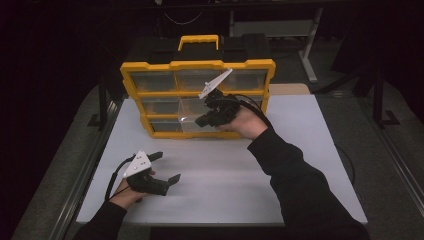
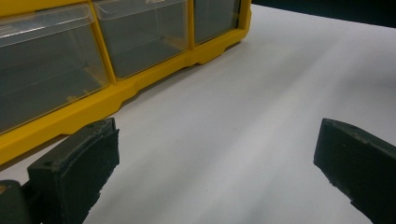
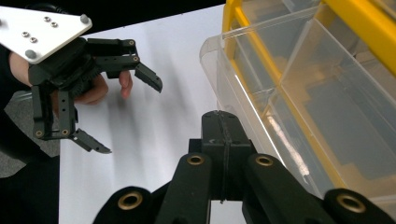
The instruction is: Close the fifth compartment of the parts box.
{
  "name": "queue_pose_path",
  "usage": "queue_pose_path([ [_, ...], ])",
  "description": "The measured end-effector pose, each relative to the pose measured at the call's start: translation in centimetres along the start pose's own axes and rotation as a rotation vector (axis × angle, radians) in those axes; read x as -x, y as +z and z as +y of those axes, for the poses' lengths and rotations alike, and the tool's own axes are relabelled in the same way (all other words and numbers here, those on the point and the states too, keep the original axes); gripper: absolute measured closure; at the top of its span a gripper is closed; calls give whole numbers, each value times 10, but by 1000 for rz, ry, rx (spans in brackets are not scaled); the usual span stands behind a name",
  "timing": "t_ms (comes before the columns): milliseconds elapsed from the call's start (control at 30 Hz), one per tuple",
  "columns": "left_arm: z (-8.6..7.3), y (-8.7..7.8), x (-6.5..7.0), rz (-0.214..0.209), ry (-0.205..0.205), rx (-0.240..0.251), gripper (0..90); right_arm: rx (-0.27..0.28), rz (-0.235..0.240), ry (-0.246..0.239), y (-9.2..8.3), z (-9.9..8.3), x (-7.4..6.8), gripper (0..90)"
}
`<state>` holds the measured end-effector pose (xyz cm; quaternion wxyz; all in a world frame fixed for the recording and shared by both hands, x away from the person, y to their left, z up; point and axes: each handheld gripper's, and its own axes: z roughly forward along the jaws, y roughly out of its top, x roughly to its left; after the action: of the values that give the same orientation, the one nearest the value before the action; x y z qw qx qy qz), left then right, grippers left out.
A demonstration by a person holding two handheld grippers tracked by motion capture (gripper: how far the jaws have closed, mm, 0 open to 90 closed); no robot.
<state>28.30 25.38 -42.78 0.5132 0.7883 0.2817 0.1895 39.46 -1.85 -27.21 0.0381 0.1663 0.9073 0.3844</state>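
While both hands sit at the table:
Right gripper: jaws pressed together, nothing between them, tips right beside the clear drawer.
Drawer: pulled partway out of the yellow box, middle row.
Left gripper: jaws wide apart, nothing between them, low over the white table, well apart from the box.

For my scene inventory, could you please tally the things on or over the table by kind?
yellow organiser case: 1
clear drawer, pulled partway out of it: 1
grippers: 2 (left gripper open, right gripper shut beside the drawer)
Total: 4
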Motion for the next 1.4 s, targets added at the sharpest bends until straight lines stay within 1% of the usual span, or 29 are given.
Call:
queue_pose_path([
  [233, 0, 0, 0, 0, -2, 2, 0, 3, -15, 4, 0, 3, 5, 890],
  [533, 0, 0, 0, 0, -2, 1, 0, 10, -40, 27, 2, 4, 14, 890],
  [833, 0, 0, -1, 0, -2, 2, 0, 9, -61, 32, 4, 8, 21, 890],
  [1400, 0, 0, -1, 0, -4, 4, 0, 26, -118, 46, 8, 12, 34, 890],
])
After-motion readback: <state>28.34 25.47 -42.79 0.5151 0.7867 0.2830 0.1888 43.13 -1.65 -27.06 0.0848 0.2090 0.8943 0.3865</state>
